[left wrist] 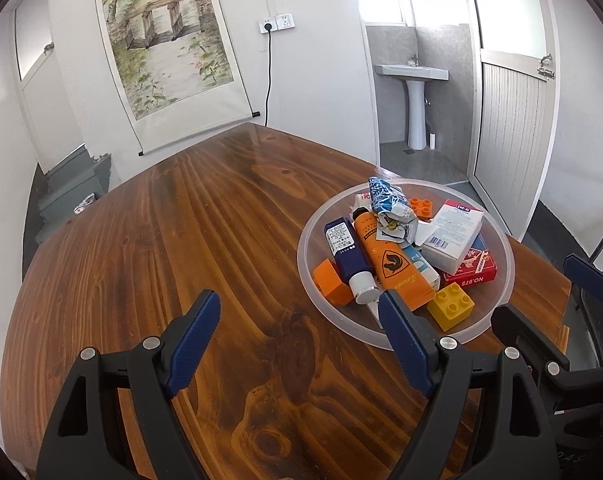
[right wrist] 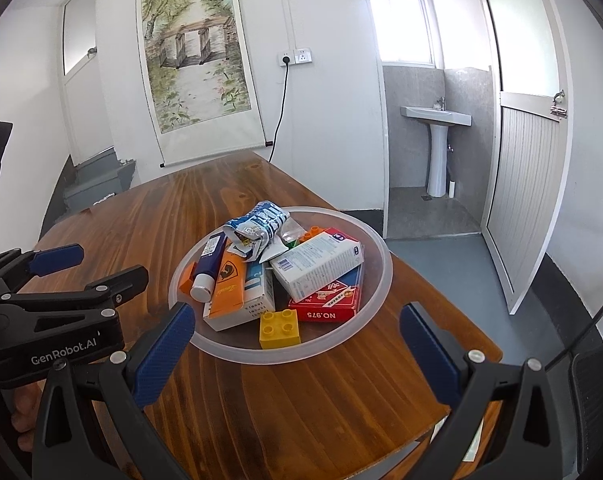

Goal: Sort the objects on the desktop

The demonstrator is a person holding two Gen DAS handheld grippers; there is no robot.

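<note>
A clear plastic bowl (left wrist: 313,236) (right wrist: 377,276) sits on the wooden table (left wrist: 173,232) (right wrist: 301,400), full of small objects. In it lie a yellow toy brick (left wrist: 450,305) (right wrist: 280,328), a red card box (left wrist: 471,271) (right wrist: 325,304), a white box (left wrist: 453,232) (right wrist: 317,266), an orange tube (left wrist: 389,264) (right wrist: 225,284), a dark blue tube with a white cap (left wrist: 347,252) (right wrist: 209,268), an orange block (left wrist: 329,280) and a crumpled blue-white wrapper (left wrist: 389,200) (right wrist: 257,224). My left gripper (left wrist: 299,322) is open and empty over the table, left of the bowl. My right gripper (right wrist: 297,344) is open and empty, just short of the bowl's near rim.
The table's right edge (right wrist: 461,312) drops to a grey floor. A scroll painting (left wrist: 161,40) hangs on the far wall. A washroom with a white sink (left wrist: 411,72) lies behind an open door. The left gripper also shows in the right wrist view (right wrist: 61,280).
</note>
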